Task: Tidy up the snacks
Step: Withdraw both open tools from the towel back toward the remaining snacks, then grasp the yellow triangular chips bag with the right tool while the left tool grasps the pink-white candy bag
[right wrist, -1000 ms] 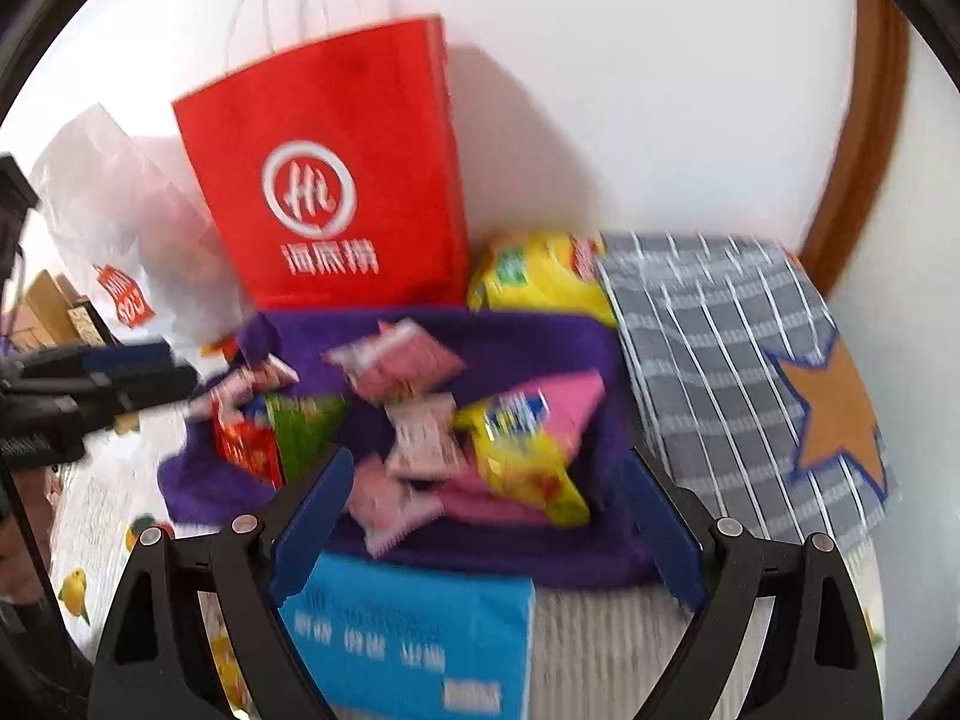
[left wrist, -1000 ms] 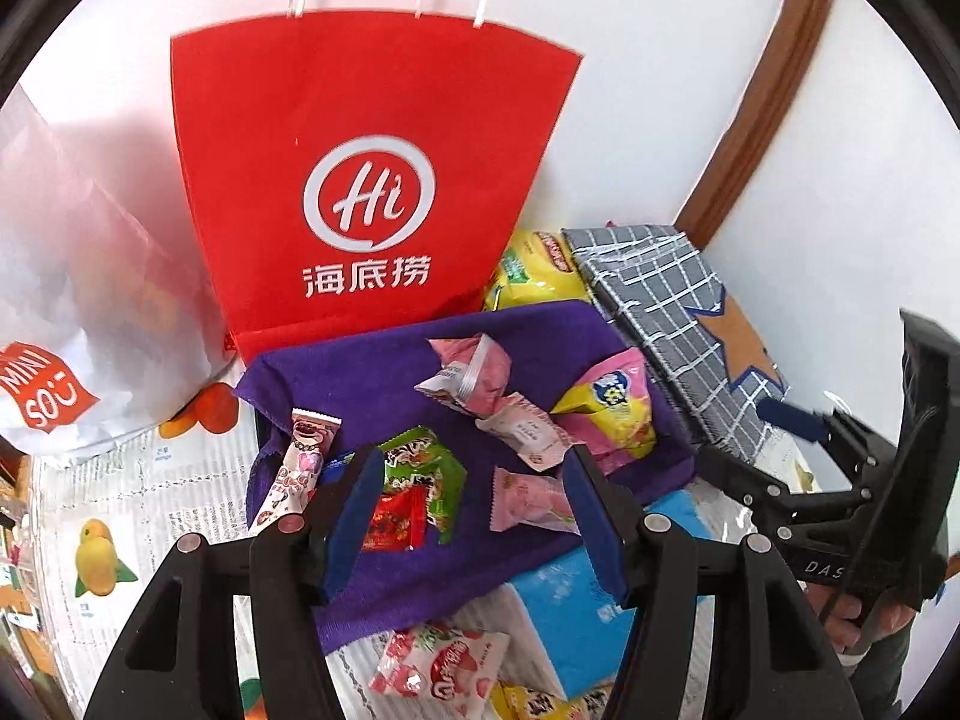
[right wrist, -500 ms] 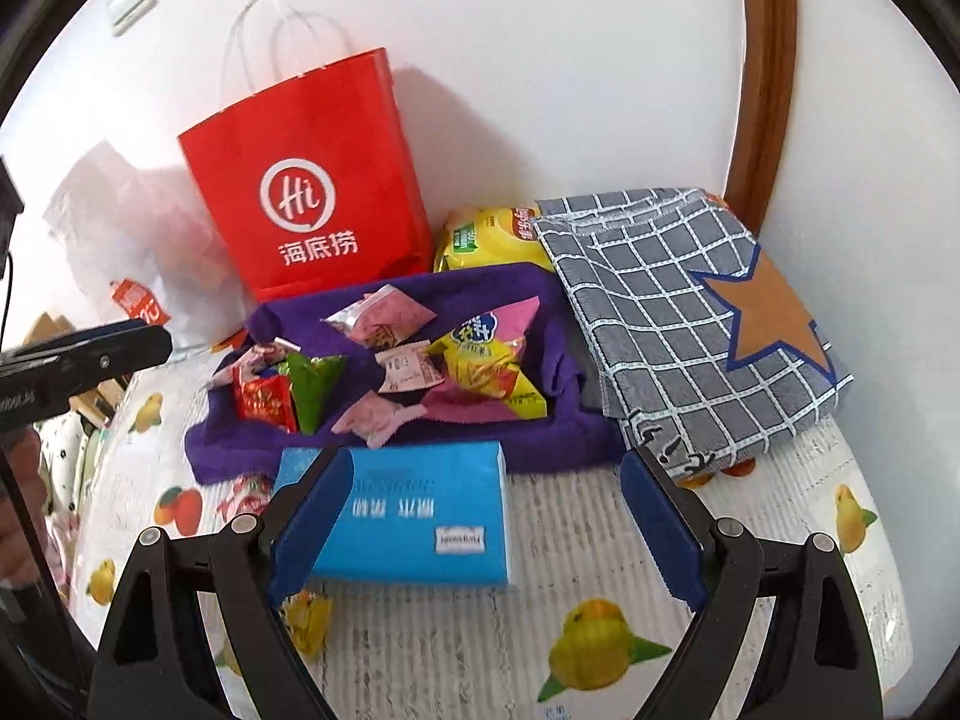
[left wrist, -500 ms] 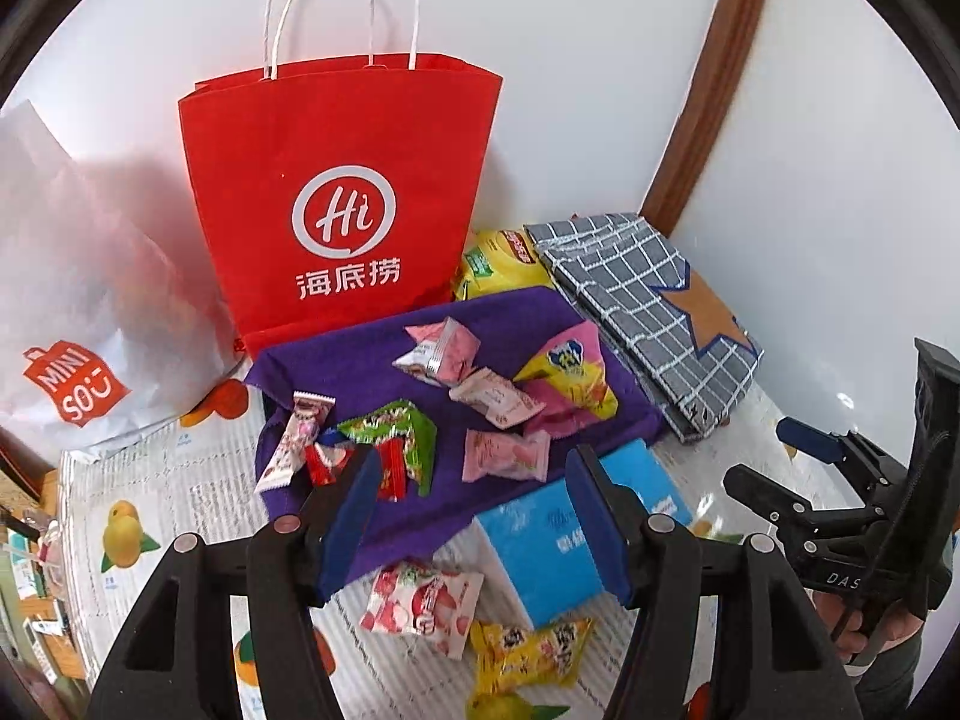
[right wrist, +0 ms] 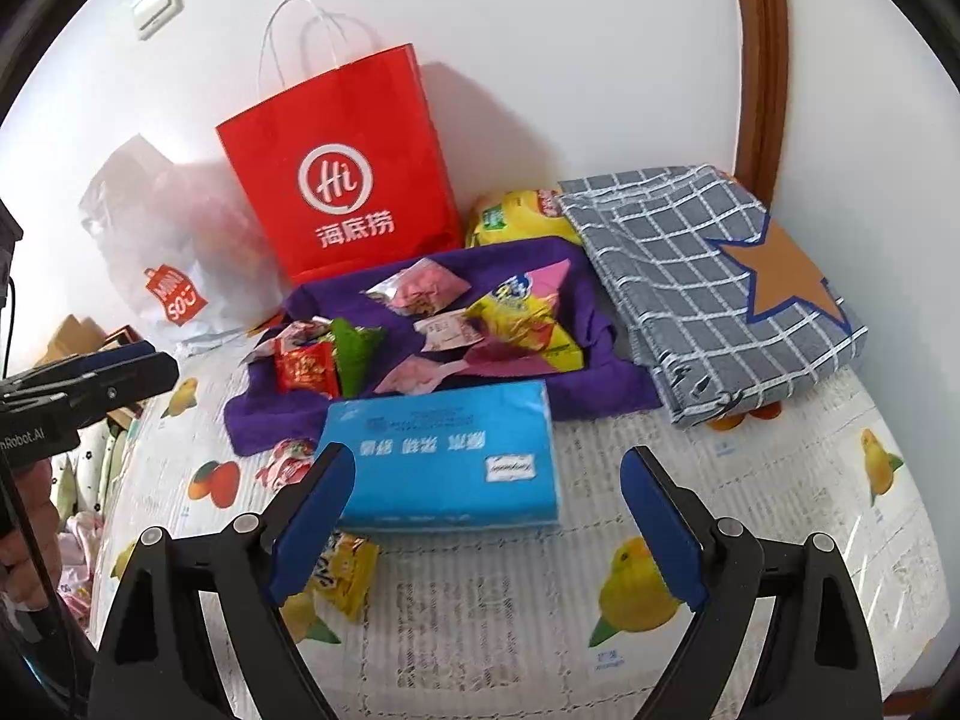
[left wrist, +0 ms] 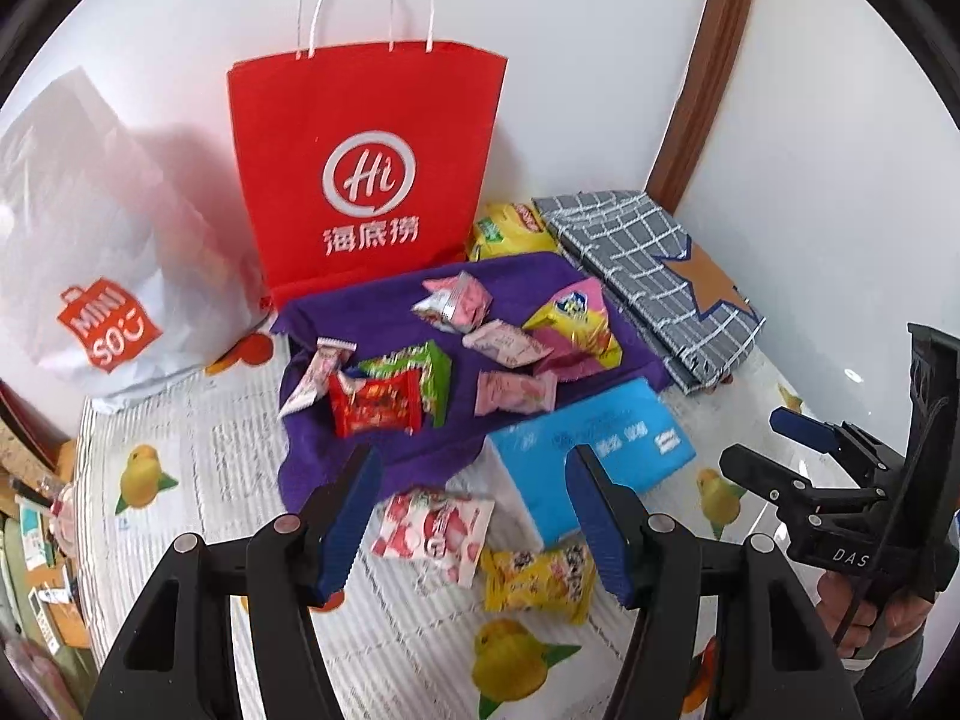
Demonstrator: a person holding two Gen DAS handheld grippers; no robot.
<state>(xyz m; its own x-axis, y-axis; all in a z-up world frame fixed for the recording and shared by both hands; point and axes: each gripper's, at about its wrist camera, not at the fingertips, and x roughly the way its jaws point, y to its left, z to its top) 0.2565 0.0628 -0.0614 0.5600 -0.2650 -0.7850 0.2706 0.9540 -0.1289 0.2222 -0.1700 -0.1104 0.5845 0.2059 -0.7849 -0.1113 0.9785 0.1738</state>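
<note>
Snacks [left wrist: 414, 384] sit on the purple cloth [left wrist: 384, 312], ahead of both grippers. Left gripper [left wrist: 474, 516] and right gripper [right wrist: 486, 531] tilt down, jaws apart, empty. Both have backed off since a second ago, so more table shows. Tissue box [right wrist: 444, 456] sits between right gripper and snacks; red bag [left wrist: 366, 168] behind.

Both grippers pulled back from the purple cloth [left wrist: 384, 312], w/ jaws apart and nothing between them. Left gripper [left wrist: 474, 516] now hangs over a pink-white snack pack [left wrist: 432, 528] near the table's front edge; right gripper [right wrist: 486, 528] over the blue tissue pack [right wrist: 444, 456].
</note>
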